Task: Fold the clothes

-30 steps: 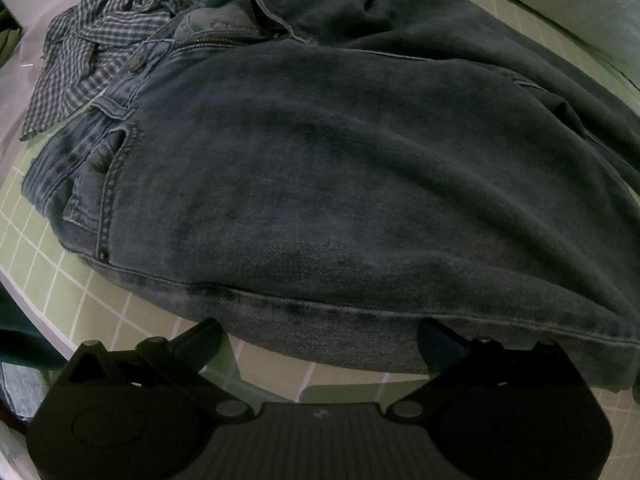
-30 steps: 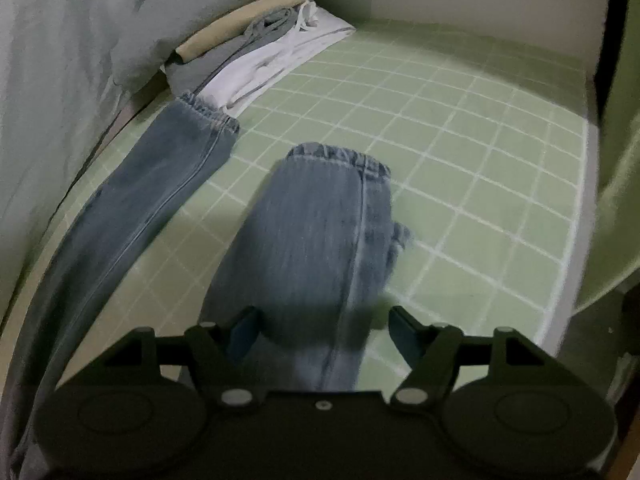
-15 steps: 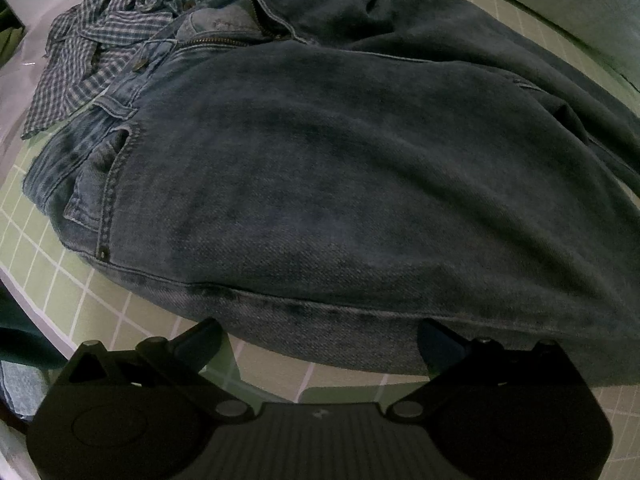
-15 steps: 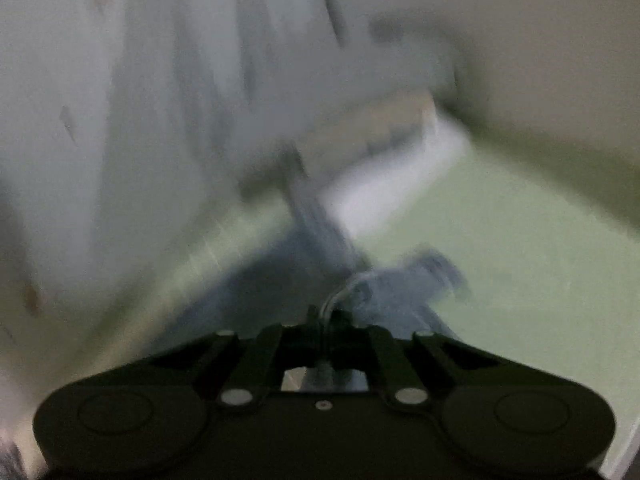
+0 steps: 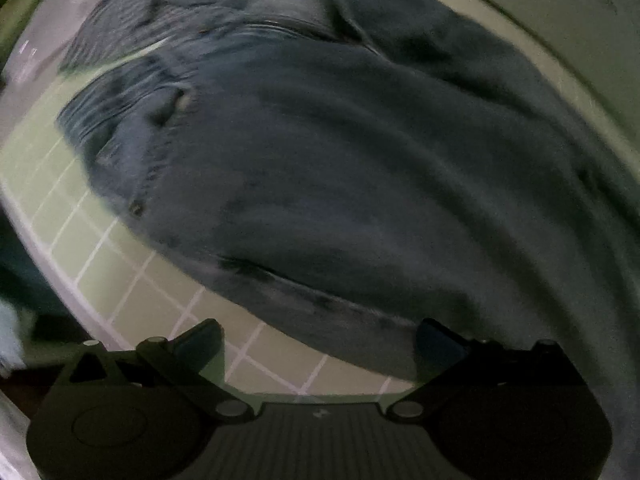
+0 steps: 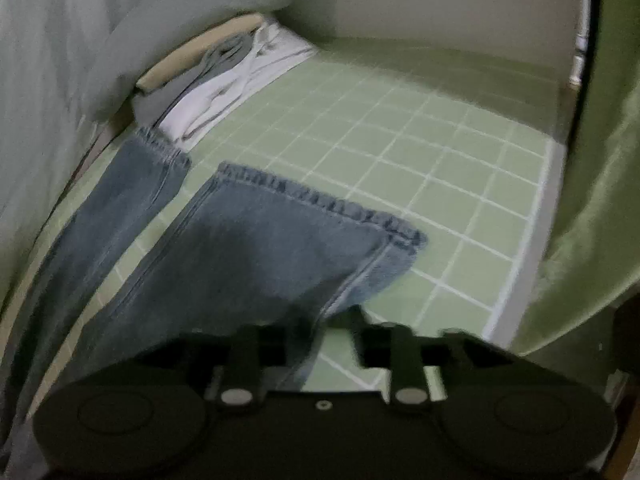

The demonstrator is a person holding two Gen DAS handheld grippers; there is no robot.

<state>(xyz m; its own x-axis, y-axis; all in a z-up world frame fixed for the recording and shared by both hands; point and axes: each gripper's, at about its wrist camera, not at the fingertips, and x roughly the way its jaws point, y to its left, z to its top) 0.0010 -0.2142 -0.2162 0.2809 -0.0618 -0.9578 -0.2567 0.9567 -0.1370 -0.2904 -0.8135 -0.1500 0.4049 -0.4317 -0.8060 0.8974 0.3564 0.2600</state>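
A green sheet [image 6: 440,152] with a white grid covers the bed under both grippers. The jeans [image 5: 340,168] lie spread on it: their waist and seat fill the space ahead of the left gripper [image 5: 320,340], whose fingers stand wide apart with nothing between them, the lower denim edge just beyond the tips. The two legs stretch away ahead of the right gripper [image 6: 320,332]; the nearer leg's hem [image 6: 320,200] lies flat ahead of the fingers. That gripper's jaws are opening, the nearer leg's side edge lying between the tips, not pinched. Beyond the farther leg, a stack of folded clothes [image 6: 216,80] sits.
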